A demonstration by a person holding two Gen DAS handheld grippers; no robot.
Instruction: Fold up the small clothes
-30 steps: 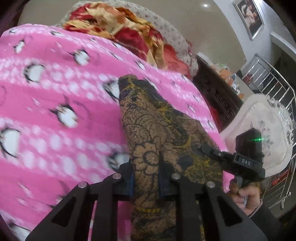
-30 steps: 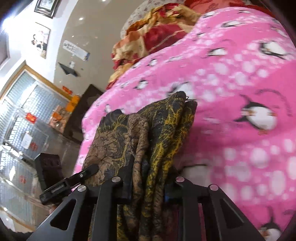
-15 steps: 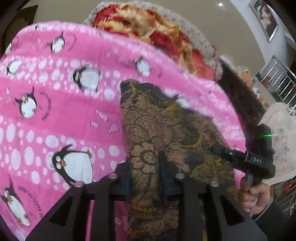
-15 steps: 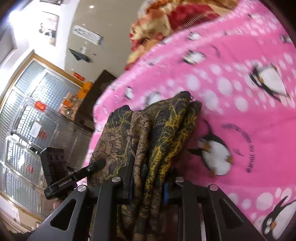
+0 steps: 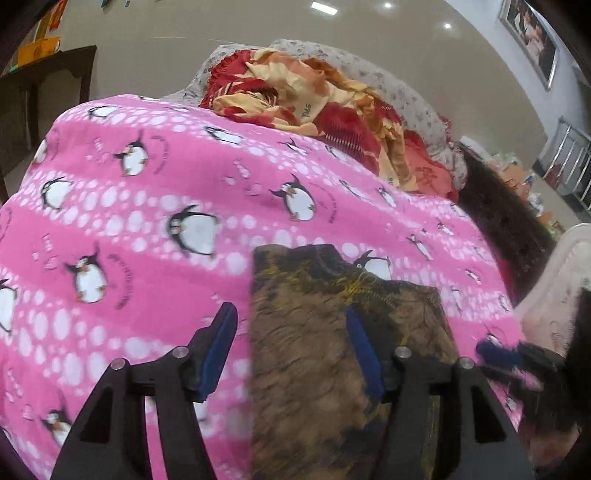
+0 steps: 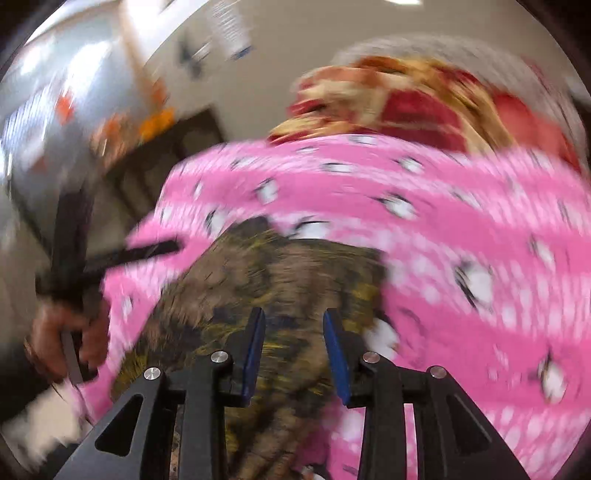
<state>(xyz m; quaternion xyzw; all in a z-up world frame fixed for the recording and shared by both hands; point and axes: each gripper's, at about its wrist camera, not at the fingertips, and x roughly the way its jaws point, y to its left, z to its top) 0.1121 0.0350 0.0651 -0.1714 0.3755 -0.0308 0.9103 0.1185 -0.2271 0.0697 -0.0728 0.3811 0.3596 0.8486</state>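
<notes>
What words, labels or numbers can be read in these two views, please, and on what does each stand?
"TAAG", or close to it, uncertain: small print on the red and yellow quilt.
Curved writing beside the penguins on the pink blanket: too small and blurred to read.
White wall notice in the right wrist view: blurred, unreadable.
Brown garment: pattern only, no text.

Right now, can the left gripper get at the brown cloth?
Probably yes. The left gripper is open with the brown cloth lying flat on the pink blanket right under it; one finger is already over the fabric and nothing lies between.
</notes>
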